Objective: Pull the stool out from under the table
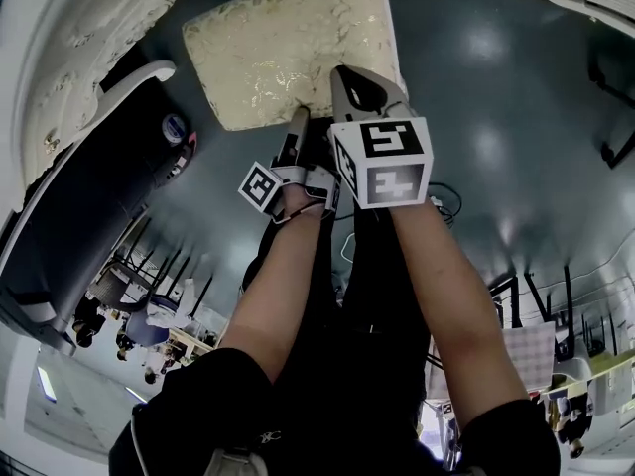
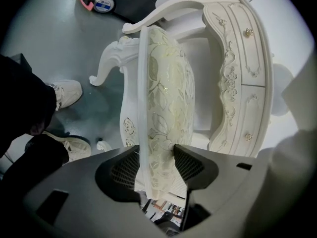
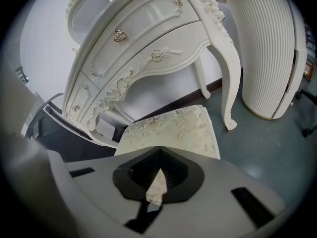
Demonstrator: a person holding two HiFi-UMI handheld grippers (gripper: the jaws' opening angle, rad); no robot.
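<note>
"Two grippers, one stool. What sits furthest left?"

"Left of the low stool (image 1: pixel 283 43) with its cream floral cushion and white carved frame, your left gripper view shows white lace-up shoes (image 2: pixel 67 93) on the dark grey floor (image 2: pixel 54 38). They are near the stool's curled leg (image 2: pixel 106 66) but apart from it."

"And the left gripper?"

"Your left gripper (image 2: pixel 156 152) is clamped on the stool's near edge, about midway along. Its black ribbed pads (image 2: pixel 188 165) stand moderately apart, one pressed to each face of the seat, with cushion and white rim filling the gap."

"The right one?"

"Your right gripper (image 3: pixel 158 151) is just right of it, over the same edge. Its jaws are closed tip to tip, with nothing between the tips. Whether it rests on the cushion I cannot tell."

"Where is the stool itself?"

"It is on the floor before the white carved table (image 3: pixel 143 38) with rose-knob drawers. Its far edge is about level with the table's front, and most of the seat is out in the open. Right of the stool rises the table's curved leg (image 3: pixel 225 83). Further right, well apart, is a cream ribbed round cabinet (image 3: pixel 265 48)."
</note>
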